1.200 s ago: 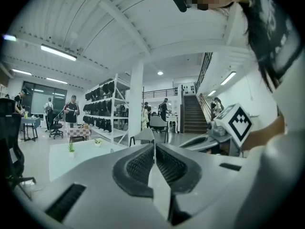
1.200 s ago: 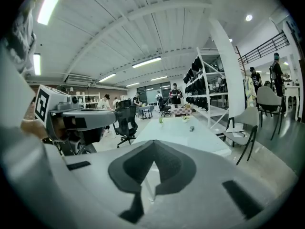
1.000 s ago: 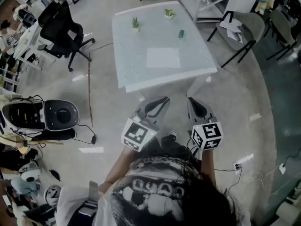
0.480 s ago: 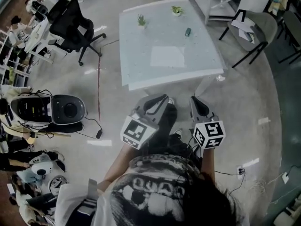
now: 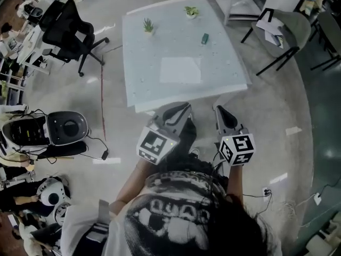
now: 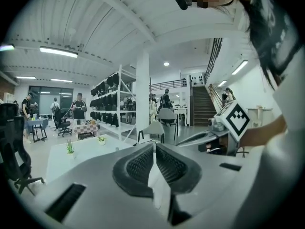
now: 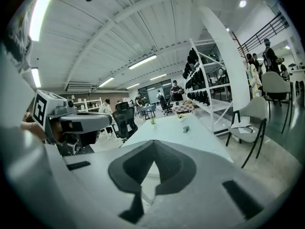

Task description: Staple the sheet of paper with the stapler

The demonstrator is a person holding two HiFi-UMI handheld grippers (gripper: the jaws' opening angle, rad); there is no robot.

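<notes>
Two pairs of fingers are hanging just short of the white square counter [image 5: 144, 63]. Those of the left gripper [image 5: 180, 110] and those of the right gripper [image 5: 222, 112] are all pressed together with nothing between them. Both are pointing toward the near edge, well apart from everything on the top.

The white sheet of paper [image 5: 181, 70] is lying flat near the middle of the counter. The small dark teal stapler [image 5: 204, 38] is sitting beyond it toward the far right, apart from the sheet. One small green potted plant [image 5: 147, 24] and another [image 5: 191, 12] are standing along the far side, clear of both.

The sheet is probably going to be light and limp, and likely to skate on the smooth top rather than lift. Pinching it at a corner or a free edge seems best, perhaps after sliding it to overhang the counter's edge.

The stapler looks stiff, compact and heavier. Gripping it across its narrow sides should be the safest hold, with the pressing done on top near the front. Either pair of fingers needs to be opening before any hold.
</notes>
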